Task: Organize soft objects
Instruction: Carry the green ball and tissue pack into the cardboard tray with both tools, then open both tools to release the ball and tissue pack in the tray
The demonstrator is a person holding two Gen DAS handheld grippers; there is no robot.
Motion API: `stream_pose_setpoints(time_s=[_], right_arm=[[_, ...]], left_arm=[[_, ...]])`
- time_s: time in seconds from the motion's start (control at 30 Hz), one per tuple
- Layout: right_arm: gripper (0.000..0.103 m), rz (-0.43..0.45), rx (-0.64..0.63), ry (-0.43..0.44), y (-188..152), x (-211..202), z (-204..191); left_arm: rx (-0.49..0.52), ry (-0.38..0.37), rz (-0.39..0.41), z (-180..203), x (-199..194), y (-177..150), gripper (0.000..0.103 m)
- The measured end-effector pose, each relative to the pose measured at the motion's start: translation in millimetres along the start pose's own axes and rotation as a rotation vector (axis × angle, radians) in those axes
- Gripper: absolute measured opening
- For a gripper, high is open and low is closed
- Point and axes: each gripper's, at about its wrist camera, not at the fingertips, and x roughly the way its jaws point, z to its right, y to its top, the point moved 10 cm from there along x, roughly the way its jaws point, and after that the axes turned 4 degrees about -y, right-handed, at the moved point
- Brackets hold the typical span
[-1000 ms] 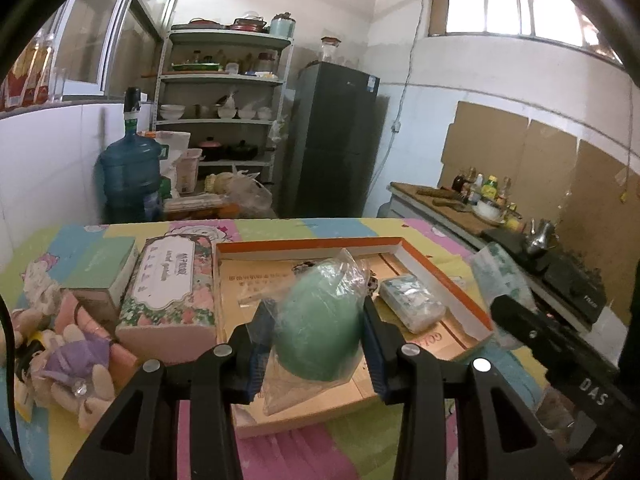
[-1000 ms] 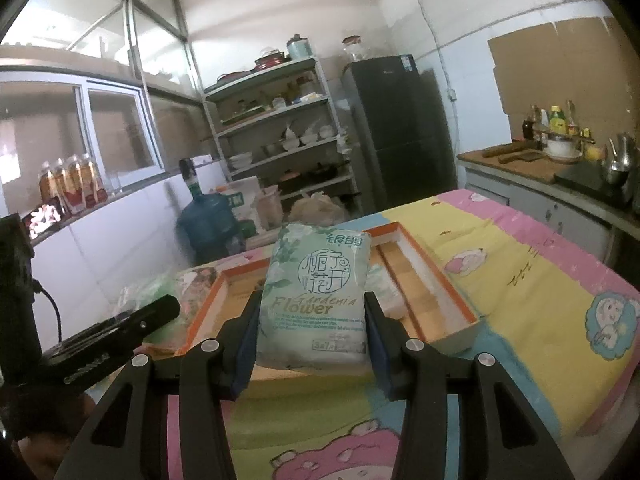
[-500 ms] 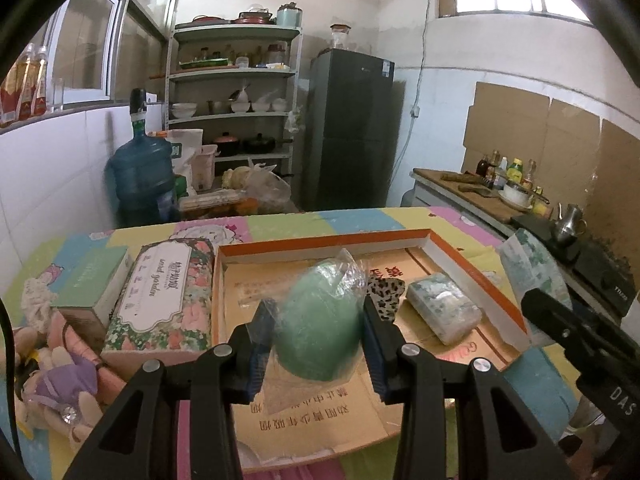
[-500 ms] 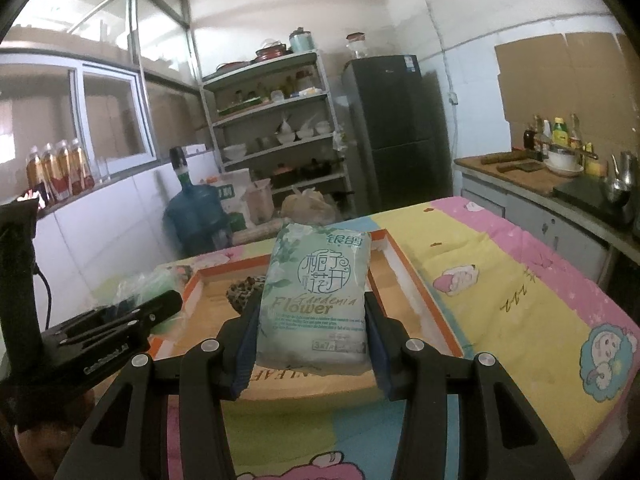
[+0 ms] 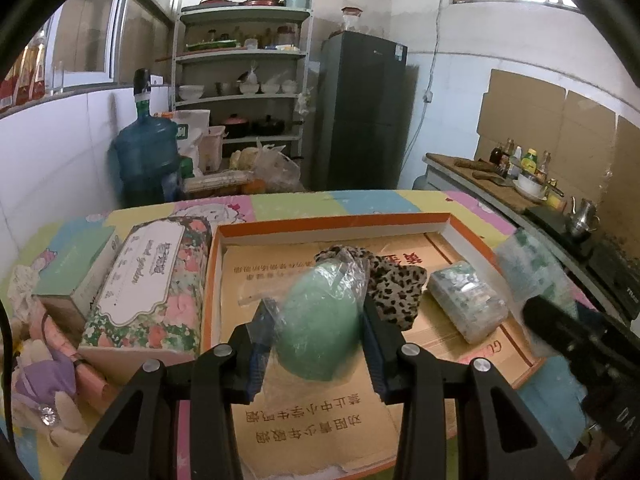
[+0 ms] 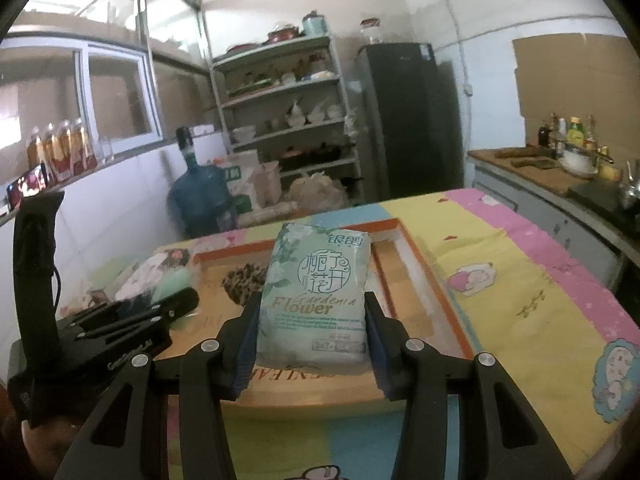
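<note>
My left gripper (image 5: 316, 322) is shut on a green sponge in a clear plastic bag (image 5: 320, 328) and holds it over the near part of the orange-rimmed cardboard tray (image 5: 332, 222). In the tray lie a leopard-print cloth (image 5: 394, 284) and a small wrapped tissue pack (image 5: 468, 304). My right gripper (image 6: 312, 324) is shut on a pale green tissue pack printed "Gardenia Flower" (image 6: 316, 296), held upright above the tray's near edge (image 6: 420, 256). The left gripper's body (image 6: 132, 332) shows at the left of the right wrist view.
A floral tissue box (image 5: 152, 284), a green box (image 5: 76, 268) and a stuffed doll (image 5: 40, 376) lie left of the tray on the colourful tablecloth (image 6: 520, 304). A shelf, a fridge (image 5: 360, 112) and a water jug (image 5: 146, 156) stand behind; a counter is at the right.
Both grippers have moved forward over the tray with their loads still held. The tray's contents appear closer and lower in the left wrist view.
</note>
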Motion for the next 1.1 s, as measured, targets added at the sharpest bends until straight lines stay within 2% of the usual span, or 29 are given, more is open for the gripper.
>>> stream_pose_setpoints(time_s=[0.2, 0.4, 0.73, 0.9, 0.97, 1.03, 1.1], right_arm=[[0.049, -0.123, -0.067, 0.03, -14.8, 30.1, -16.7], [0.049, -0.201, -0.126, 0.064, -27.1, 46.6, -29.2], [0.049, -0.257, -0.149, 0.073, -35.5, 56.7, -31.1], [0.052, -0.264, -0.152, 0.057, -35.9, 61.4, -30.0], [0.054, -0.26, -0.148, 0.057, -35.7, 61.6, -28.7], [0.058, -0.253, -0.145, 0.058, -35.7, 60.5, -26.9], [0.062, -0.241, -0.145, 0.045, -35.0, 57.8, -23.3]], left_arm=[[-0.011, -0.003, -0.052, -4.5, 11.3, -8.5, 0.042], [-0.037, -0.018, -0.092, -8.1, 20.2, -16.7, 0.042], [-0.059, -0.034, -0.125, -8.0, 26.3, -20.3, 0.043], [-0.07, -0.039, -0.143, -6.6, 28.5, -23.2, 0.044], [-0.062, -0.04, -0.145, -5.9, 27.9, -24.2, 0.048], [-0.059, -0.034, -0.149, -5.4, 28.2, -25.3, 0.061], [-0.063, -0.029, -0.148, -4.1, 28.5, -26.4, 0.07]])
